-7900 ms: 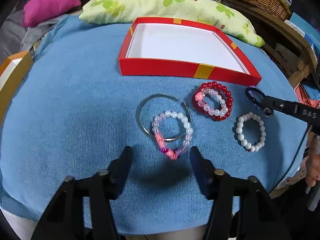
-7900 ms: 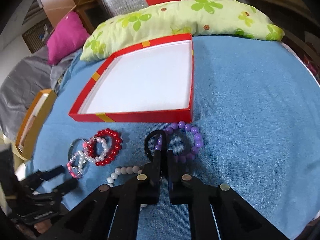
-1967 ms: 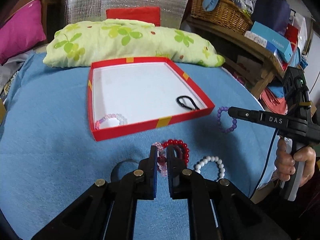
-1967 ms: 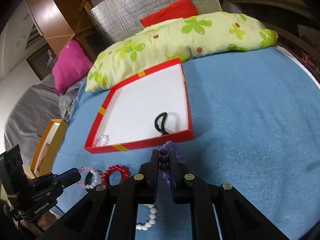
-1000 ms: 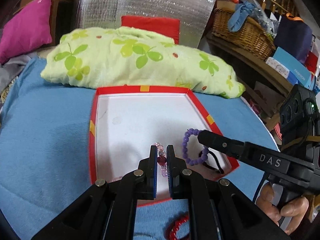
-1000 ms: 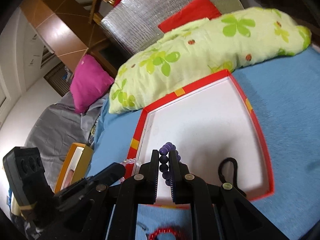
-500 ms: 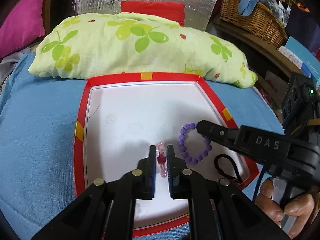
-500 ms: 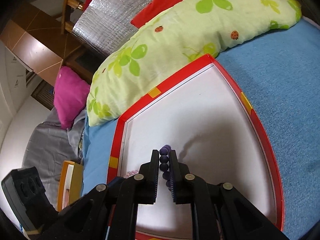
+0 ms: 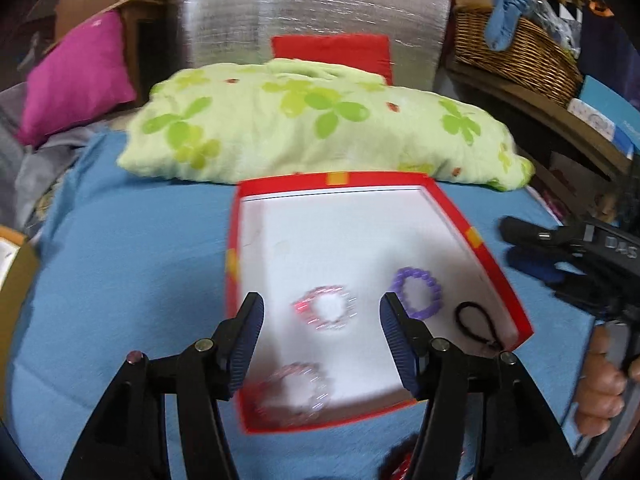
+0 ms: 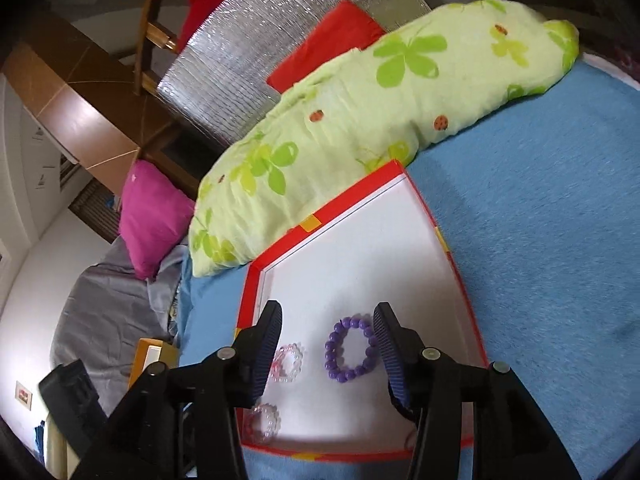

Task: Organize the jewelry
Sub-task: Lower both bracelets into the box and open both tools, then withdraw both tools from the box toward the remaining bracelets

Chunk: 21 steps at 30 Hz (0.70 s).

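Blue cloth (image 10: 540, 216), purple bracelet (image 10: 351, 351) in red box (image 10: 456, 276); between opening right tool (image 10: 328, 334)

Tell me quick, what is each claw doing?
Left gripper: jaws opening, holding nothing.
Right gripper: jaws opening, holding nothing.

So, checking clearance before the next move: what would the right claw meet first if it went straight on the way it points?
Probably the purple bead bracelet on the red box's white floor; it lies between the opening, empty jaws, though depth is unclear.

Glossy purple beads (image 10: 351, 350); matt blue cloth (image 10: 552, 240).
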Tool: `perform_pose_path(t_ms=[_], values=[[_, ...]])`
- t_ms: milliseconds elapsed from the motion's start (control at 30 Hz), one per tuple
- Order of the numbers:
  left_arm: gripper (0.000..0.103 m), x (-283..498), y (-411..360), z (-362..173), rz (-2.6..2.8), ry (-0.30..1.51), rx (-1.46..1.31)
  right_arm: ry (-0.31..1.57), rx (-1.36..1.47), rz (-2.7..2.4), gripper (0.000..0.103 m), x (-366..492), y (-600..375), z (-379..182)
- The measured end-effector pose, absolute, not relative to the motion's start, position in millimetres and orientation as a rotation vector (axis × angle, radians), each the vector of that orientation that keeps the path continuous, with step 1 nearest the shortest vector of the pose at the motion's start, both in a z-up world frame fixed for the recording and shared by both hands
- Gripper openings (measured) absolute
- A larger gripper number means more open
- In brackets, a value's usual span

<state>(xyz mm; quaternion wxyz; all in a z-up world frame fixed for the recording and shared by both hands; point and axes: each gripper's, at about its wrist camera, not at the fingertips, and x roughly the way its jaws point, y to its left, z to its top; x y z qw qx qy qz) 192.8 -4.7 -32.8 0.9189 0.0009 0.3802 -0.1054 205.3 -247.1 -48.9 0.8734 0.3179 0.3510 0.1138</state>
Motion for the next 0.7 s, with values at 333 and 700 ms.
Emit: perform_pose_path(t_ms=[333, 700], values=[[0.067, 132.7, 20.9, -23.5, -0.106, 0.72, 0.041, 0.733, 0.554, 0.206, 0.052, 155.2, -255.4, -31.6], [0.067, 65.4, 39.8, -42.4, -0.103, 0.789, 0.041, 0.833, 0.496, 0.238, 0.052, 90.4, -250.8, -44.9]])
